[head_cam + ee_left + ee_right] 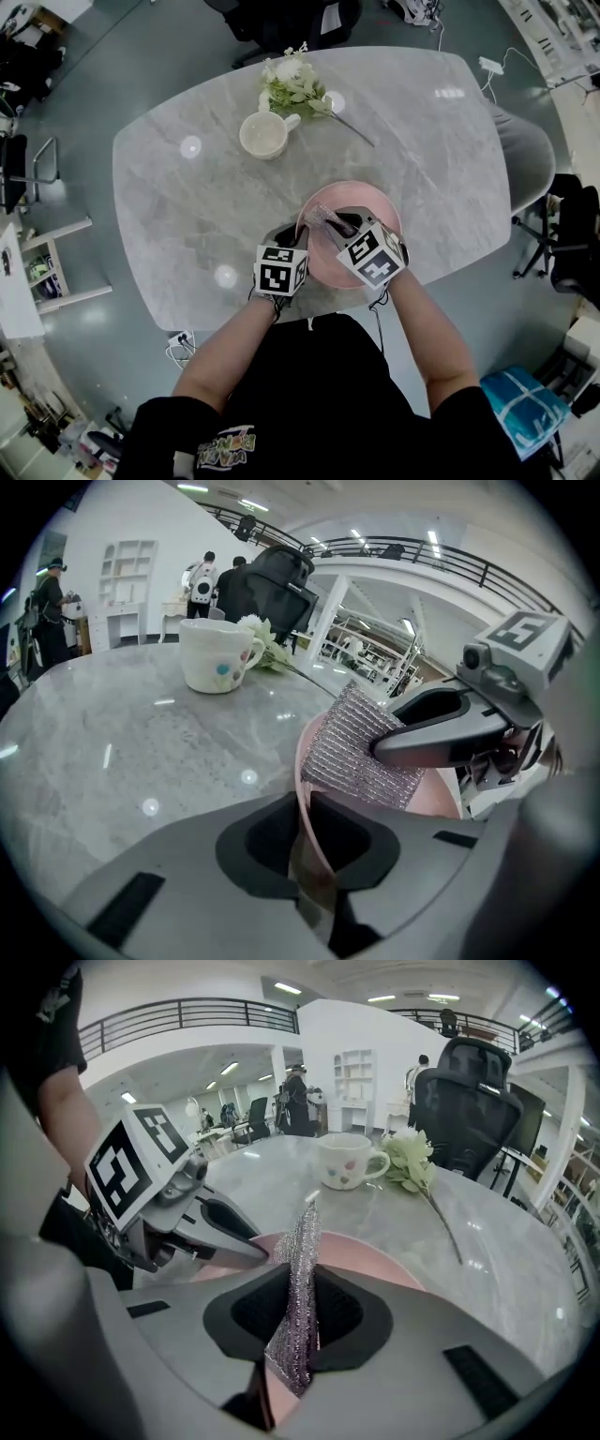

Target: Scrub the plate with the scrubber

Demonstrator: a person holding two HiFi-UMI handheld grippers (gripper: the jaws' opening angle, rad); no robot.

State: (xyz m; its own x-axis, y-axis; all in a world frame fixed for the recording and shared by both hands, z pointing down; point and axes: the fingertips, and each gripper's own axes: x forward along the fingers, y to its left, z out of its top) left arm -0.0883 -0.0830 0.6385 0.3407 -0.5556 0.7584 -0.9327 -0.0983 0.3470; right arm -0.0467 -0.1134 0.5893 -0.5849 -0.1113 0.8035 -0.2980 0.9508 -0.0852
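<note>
A pink plate [373, 201] lies on the marble table near its front edge. My left gripper [292, 235] holds the plate by its left rim; in the left gripper view that rim [304, 782] stands pinched between the jaws of the left gripper [306, 829]. My right gripper [339, 226] is shut on a silver mesh scrubber [323, 217], held over the plate. In the right gripper view the scrubber [300, 1274] stands upright between the right gripper's [300, 1314] jaws, with the plate [380, 1262] beneath. The left gripper view shows the scrubber [353, 748] resting just inside the rim.
A white mug [264, 135] and a sprig of white flowers [294, 84] sit at the far side of the table [178, 206]. A black office chair [466, 1091] stands behind the table. The person's body is close to the table's near edge.
</note>
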